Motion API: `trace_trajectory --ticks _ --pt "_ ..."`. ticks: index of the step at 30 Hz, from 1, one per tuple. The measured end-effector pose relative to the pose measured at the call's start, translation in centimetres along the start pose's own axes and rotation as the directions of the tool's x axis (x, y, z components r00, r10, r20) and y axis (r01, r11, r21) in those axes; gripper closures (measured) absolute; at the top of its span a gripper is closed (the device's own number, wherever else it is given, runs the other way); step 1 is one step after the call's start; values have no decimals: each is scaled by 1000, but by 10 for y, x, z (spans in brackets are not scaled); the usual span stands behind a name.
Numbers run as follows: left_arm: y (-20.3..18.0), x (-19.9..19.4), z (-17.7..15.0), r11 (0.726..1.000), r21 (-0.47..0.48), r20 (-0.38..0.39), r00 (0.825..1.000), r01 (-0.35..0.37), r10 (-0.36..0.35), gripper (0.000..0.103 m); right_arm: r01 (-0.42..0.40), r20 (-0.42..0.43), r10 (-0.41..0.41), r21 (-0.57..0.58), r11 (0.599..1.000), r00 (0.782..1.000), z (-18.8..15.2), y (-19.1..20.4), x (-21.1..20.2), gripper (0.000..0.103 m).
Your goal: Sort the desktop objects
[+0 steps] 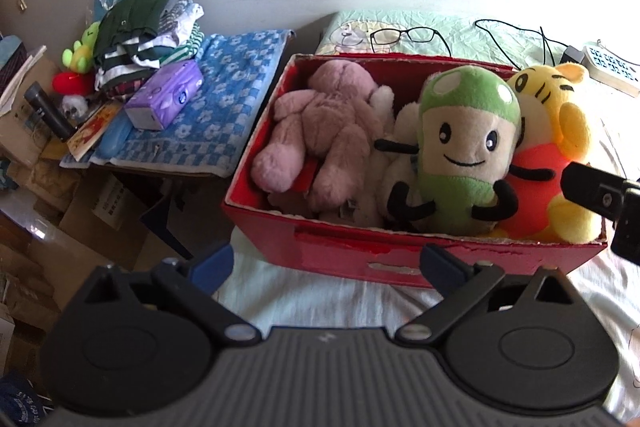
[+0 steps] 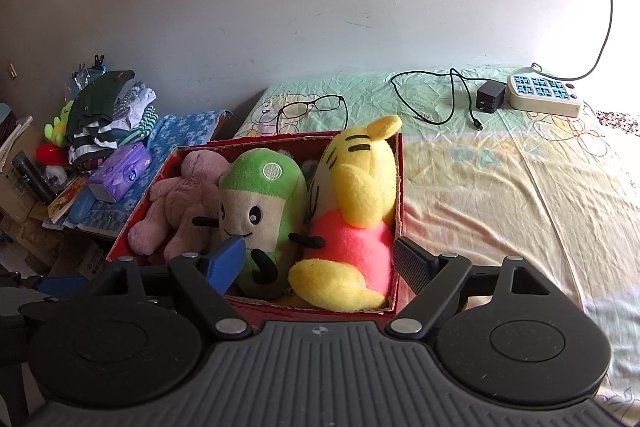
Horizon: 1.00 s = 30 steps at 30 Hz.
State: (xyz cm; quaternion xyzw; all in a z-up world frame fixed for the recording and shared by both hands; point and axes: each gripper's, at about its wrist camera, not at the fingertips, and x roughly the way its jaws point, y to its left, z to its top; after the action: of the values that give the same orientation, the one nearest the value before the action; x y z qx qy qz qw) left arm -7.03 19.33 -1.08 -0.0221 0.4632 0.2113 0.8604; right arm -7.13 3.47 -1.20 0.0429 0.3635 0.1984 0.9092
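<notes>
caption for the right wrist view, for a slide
Open right hand-held gripper above a red box packed with plush toys.

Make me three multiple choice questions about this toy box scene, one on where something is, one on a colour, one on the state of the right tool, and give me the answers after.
1. Where do the glasses lie?
A. Inside the red box
B. On the bed sheet behind the red box
C. On the blue towel

2. What colour is the cap of the smiling mushroom plush?
A. Green
B. Purple
C. Orange

3. How does the right tool stand?
A. Shut on the yellow tiger plush
B. Shut on the pink plush
C. Open, holding nothing

Answers:
1 B, the glasses rest on the pale green sheet just past the far wall of the red box.
2 A, its cap is green with pale spots.
3 C, the fingers stand wide apart in front of the box and neither pad presses on a toy.
</notes>
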Motion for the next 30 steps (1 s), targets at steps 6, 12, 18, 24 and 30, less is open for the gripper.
trace_trajectory --ticks 6,12,18,24,30 --pt "-19 -7 -13 1000 9 -8 1000 16 -16 3 10 13 -10 26 1000 1000 -8 -18 -11 21" --pt "-39 -9 -20 999 25 -24 999 48 -48 3 37 19 -38 36 999 999 -17 -34 -22 22" --pt "-59 -9 -28 997 37 -37 997 67 -66 3 104 20 -105 66 992 994 -26 -54 -26 22" --pt "-80 5 -42 995 48 -98 992 87 -82 3 184 -42 -181 108 977 983 -39 -76 -18 22" --pt "-104 13 -52 991 106 -123 990 80 -67 3 283 -81 -275 122 951 958 -51 -92 -16 20"
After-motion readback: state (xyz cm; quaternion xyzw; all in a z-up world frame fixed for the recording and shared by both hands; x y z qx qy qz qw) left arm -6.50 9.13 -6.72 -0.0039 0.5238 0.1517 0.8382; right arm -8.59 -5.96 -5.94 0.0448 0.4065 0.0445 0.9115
